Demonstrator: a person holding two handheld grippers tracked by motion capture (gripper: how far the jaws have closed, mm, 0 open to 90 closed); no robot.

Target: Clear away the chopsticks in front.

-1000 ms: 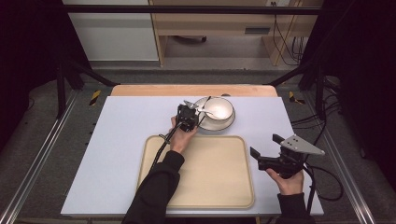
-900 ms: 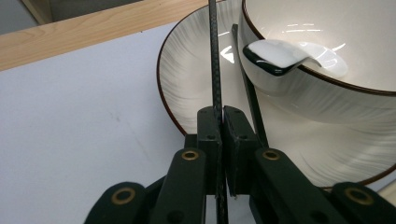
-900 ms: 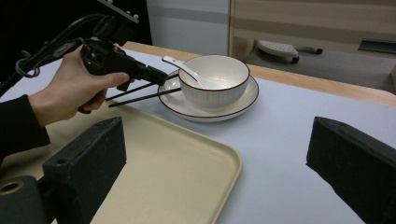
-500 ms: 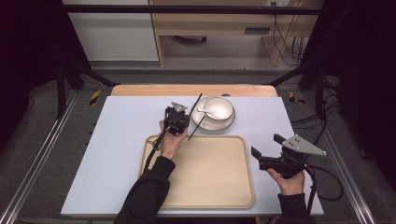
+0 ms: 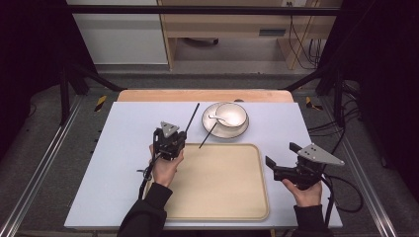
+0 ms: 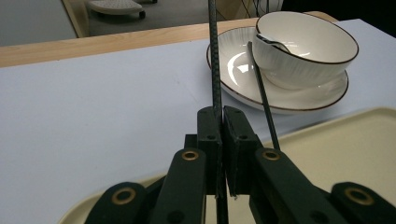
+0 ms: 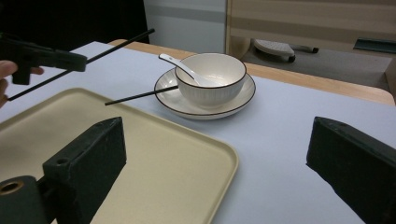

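Observation:
My left gripper [image 5: 173,132] is shut on a black chopstick [image 5: 193,114], held above the table just past the far left corner of the beige tray [image 5: 217,197]. Its jaws pinch the chopstick [image 6: 214,56] near the middle. A second black chopstick [image 5: 207,136] leans with one end on the white plate [image 5: 225,132] and the other toward the tray. A white bowl [image 5: 232,114] with a spoon [image 5: 216,117] stands on the plate. At the tray's right edge my right gripper [image 5: 280,154] is open and holds nothing; its view shows the bowl [image 7: 212,79] ahead.
The blue-grey mat [image 5: 118,148] covers the table, with a wooden strip [image 5: 197,95] along the far edge. A cable [image 5: 346,192] trails from the right gripper. Metal frame rails [image 5: 44,168] run along both sides of the table.
My left gripper has moved left and back toward the person, away from the bowl, carrying the chopstick. The other chopstick stays on the plate. The right gripper has not moved.

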